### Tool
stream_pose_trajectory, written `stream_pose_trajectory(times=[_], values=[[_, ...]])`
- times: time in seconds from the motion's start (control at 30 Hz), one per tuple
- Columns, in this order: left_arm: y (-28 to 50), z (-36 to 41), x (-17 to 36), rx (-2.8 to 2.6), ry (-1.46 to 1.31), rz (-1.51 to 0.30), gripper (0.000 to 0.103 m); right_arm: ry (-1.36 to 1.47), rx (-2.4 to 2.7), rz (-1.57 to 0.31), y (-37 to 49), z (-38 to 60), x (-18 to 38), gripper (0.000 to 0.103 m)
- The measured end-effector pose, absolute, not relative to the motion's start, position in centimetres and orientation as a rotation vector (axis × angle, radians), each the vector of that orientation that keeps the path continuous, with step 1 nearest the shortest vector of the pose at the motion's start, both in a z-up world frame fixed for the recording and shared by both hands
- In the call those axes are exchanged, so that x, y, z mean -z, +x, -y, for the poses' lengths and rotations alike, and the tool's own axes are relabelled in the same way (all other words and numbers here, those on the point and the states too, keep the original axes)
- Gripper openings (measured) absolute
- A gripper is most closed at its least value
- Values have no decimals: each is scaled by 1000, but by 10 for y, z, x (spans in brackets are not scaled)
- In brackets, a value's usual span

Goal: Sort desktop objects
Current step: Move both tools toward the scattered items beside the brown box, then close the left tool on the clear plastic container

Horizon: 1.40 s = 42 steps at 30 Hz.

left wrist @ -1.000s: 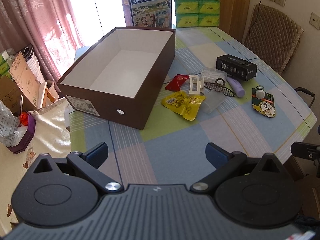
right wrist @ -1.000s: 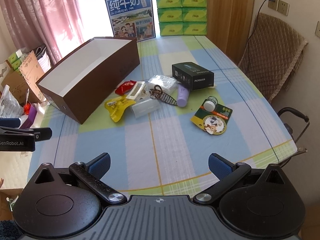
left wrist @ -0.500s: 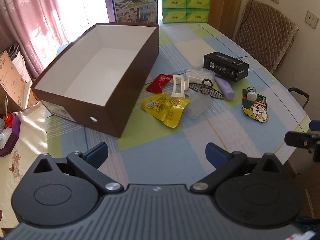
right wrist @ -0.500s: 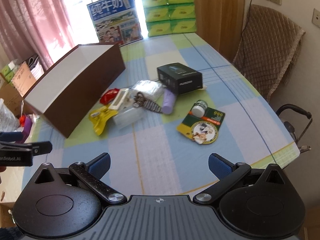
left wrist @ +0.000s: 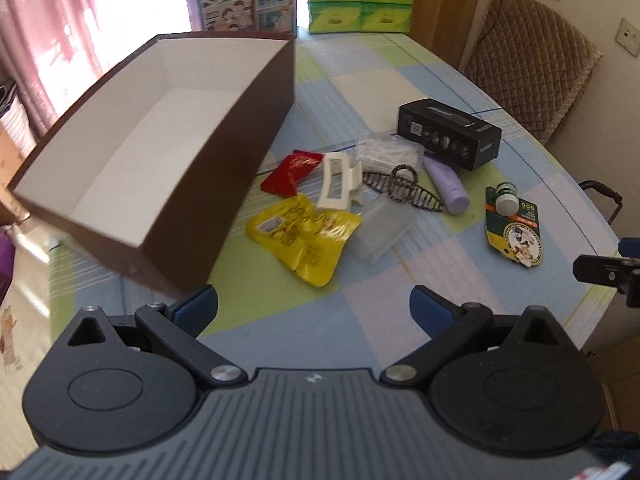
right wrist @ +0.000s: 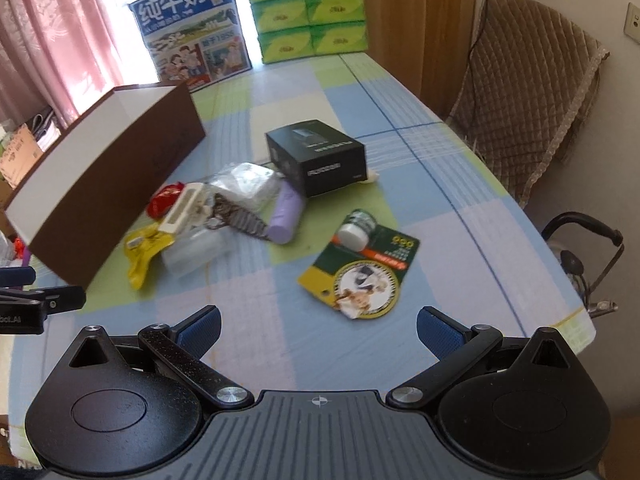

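The clutter lies mid-tabletop (left wrist: 280, 312), just right of the empty brown box (left wrist: 160, 128): yellow snack packet (left wrist: 304, 236), white hair claw (left wrist: 340, 184), purple tube (left wrist: 446, 184), black carton (left wrist: 450, 136), green bottle card (right wrist: 360, 268). Your left tool (left wrist: 314, 304) and right tool (right wrist: 318, 326) both stand wide open above the near edge, holding nothing.

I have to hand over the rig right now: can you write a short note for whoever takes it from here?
Left gripper: open, holding nothing, above the table near the brown box.
Right gripper: open, holding nothing, facing the green card.
Box shows nothing inside. Yellow packet, red packet, white clip, purple tube, black box and the rest all lie on the table.
Done: nothing sorted. Left: everything.
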<state>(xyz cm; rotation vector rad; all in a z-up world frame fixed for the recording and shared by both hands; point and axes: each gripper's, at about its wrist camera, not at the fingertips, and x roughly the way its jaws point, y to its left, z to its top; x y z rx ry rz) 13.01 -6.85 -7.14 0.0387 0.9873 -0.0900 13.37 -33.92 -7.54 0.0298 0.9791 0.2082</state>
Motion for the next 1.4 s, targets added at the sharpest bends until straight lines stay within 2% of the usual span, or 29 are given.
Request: stream_pose_trajectory(times=[0.23,0.3,0.33,0.5,0.57,0.8,0.9,1.1,1.4], values=[[156,87,94,163,-37,-1006,91,12,-191,-1006,164,362,85,101],[163,93,103,172,-46,-1022,86,4,-189,-1012,173,369,87,101],[166,97,107,179,-38,-1027,81,1,-187,-1016,178,372,88,101],[186,120,122,245,105,-1003,77,-6,-183,-1040,194,388,95,101],[197,128,127,283,164,-999,70,-8,-182,-1052,200,395,98,101],[233,152,151,355,319,-1014,61,-2,-166,-1085,214,419,104,101],[243,159,160,357,352,-1036,57,4,-159,-1097,217,429,106,101],[241,160,165,332,300,-1107,43,18,-160,-1117,225,442,111,101],[233,159,166,267,172,-1176,42,-19,-254,-1110,241,435,115,101]])
